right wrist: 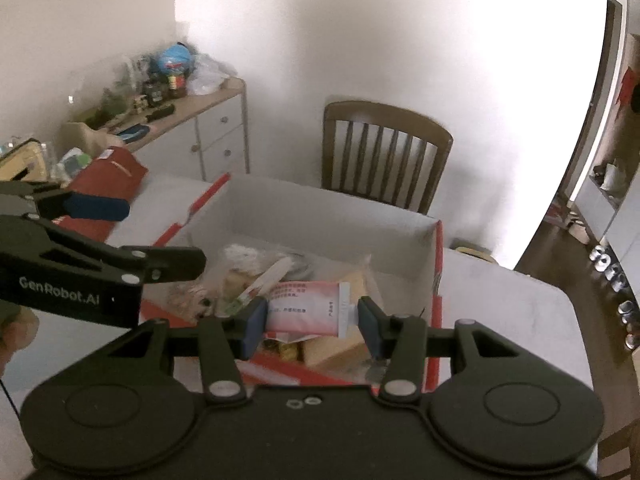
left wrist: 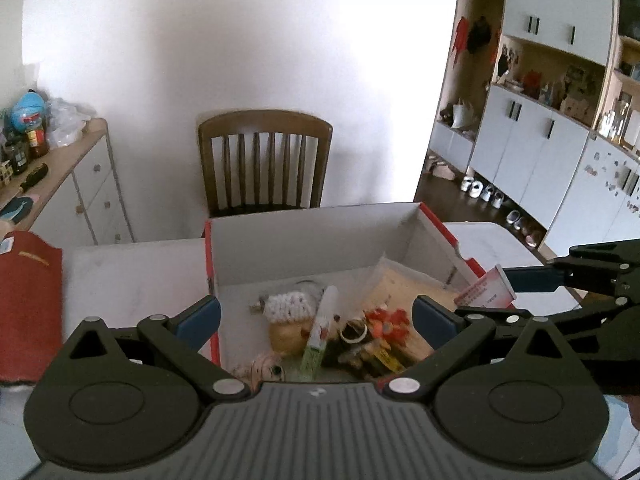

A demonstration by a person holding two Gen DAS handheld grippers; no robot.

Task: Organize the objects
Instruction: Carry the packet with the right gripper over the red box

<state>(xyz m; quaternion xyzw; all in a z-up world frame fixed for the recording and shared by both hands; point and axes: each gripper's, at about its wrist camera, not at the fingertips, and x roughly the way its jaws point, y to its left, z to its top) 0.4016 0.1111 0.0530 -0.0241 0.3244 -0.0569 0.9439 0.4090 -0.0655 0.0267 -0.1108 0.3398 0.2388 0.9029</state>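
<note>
Left wrist view: the left hand-held gripper (left wrist: 316,316) hangs w/ jaws spread wide and nothing between them, above the near part of a red-edged cardboard box (left wrist: 312,236) on the white desk (left wrist: 132,272). Inside the box lies a jumble: a knitted white item (left wrist: 288,308), a slim white tube (left wrist: 324,320), red-orange bits (left wrist: 386,320), a clear bag (left wrist: 400,284). At right, the right hand-held gripper (left wrist: 504,292) carries a pink-and-white tube (left wrist: 486,290) over the box's right wall. A wooden chair (left wrist: 264,160) stands at the far side.

Right wrist view: the right hand-held gripper (right wrist: 312,318) is clamped on the pink-and-white tube (right wrist: 308,308), held crosswise, cap end toward the right pad, above the box (right wrist: 320,212) contents. The left hand-held gripper (right wrist: 132,236) shows at left, jaws apart. A red bag (right wrist: 108,184) lies on the desk (right wrist: 500,304) at far left; a cluttered sideboard (right wrist: 200,120) stands beyond.
</note>
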